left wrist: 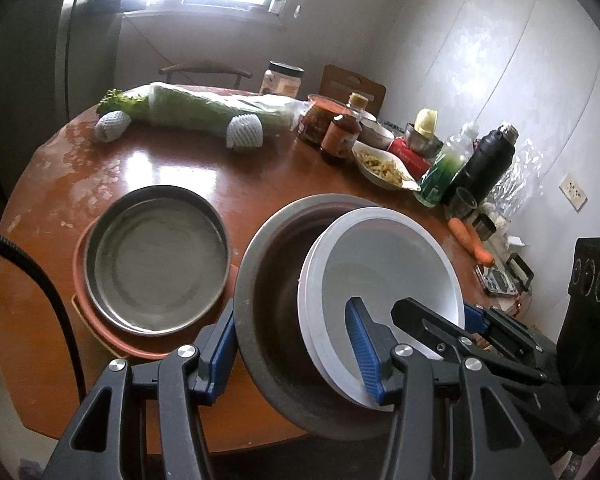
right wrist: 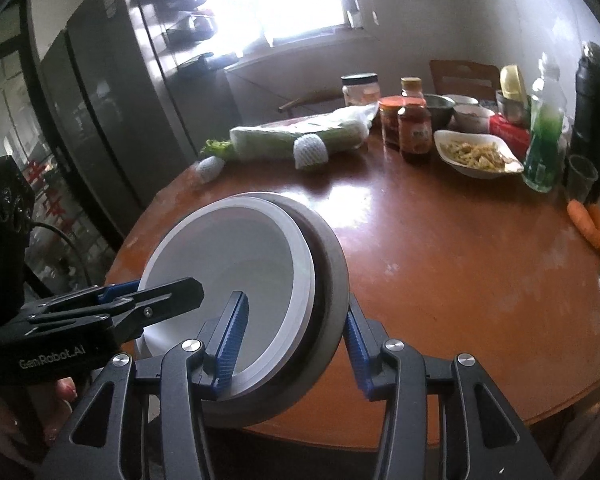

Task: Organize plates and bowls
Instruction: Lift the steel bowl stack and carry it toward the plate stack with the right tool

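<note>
A white bowl [left wrist: 384,264] sits nested inside a larger steel bowl [left wrist: 276,264], both tilted above the round brown table [left wrist: 180,164]. My left gripper [left wrist: 296,356] straddles the near rims of both bowls, one finger outside the steel bowl, one inside the white bowl. My right gripper [right wrist: 294,344] straddles the same stack: white bowl [right wrist: 236,256], steel bowl [right wrist: 328,280]. It also shows in the left wrist view [left wrist: 432,316] at the white bowl's right rim. A steel plate [left wrist: 156,260] rests on an orange plate [left wrist: 100,332] at left.
At the table's far side lie wrapped cabbage [left wrist: 204,108], sauce jars [left wrist: 336,132], a dish of food [left wrist: 384,168], a green bottle [left wrist: 440,172], a black flask [left wrist: 484,160] and carrots [left wrist: 470,240]. A fridge [right wrist: 112,100] stands left.
</note>
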A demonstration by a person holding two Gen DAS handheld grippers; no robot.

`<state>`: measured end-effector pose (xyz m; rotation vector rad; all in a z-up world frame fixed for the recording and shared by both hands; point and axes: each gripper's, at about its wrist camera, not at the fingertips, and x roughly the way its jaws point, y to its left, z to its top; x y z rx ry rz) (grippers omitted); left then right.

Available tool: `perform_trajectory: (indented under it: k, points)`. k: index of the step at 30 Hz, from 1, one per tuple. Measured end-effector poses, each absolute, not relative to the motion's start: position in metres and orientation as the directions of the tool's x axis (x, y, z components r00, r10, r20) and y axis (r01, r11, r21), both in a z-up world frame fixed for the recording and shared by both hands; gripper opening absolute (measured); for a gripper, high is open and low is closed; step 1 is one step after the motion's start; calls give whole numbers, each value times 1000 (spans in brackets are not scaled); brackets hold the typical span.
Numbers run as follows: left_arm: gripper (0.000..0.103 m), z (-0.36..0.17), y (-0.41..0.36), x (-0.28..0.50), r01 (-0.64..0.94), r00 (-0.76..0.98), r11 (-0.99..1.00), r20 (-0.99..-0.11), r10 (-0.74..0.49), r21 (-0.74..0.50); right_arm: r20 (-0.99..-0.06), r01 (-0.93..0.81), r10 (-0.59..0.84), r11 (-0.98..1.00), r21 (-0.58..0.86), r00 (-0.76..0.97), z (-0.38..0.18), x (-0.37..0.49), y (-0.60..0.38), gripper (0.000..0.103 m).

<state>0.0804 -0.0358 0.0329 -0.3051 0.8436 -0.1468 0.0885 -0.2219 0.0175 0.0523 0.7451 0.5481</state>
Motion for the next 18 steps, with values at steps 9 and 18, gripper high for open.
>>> perform_trajectory:
  k: [9, 18]
  points:
    - [51, 42, -16, 67, -11, 687, 943, -687, -235, -332, -618, -488, 501, 848, 209, 606, 29, 82, -203, 48]
    - [52, 46, 7, 59, -46, 706, 942, -677, -205, -333, -606, -528, 524, 827, 193, 599, 37, 81, -179, 48]
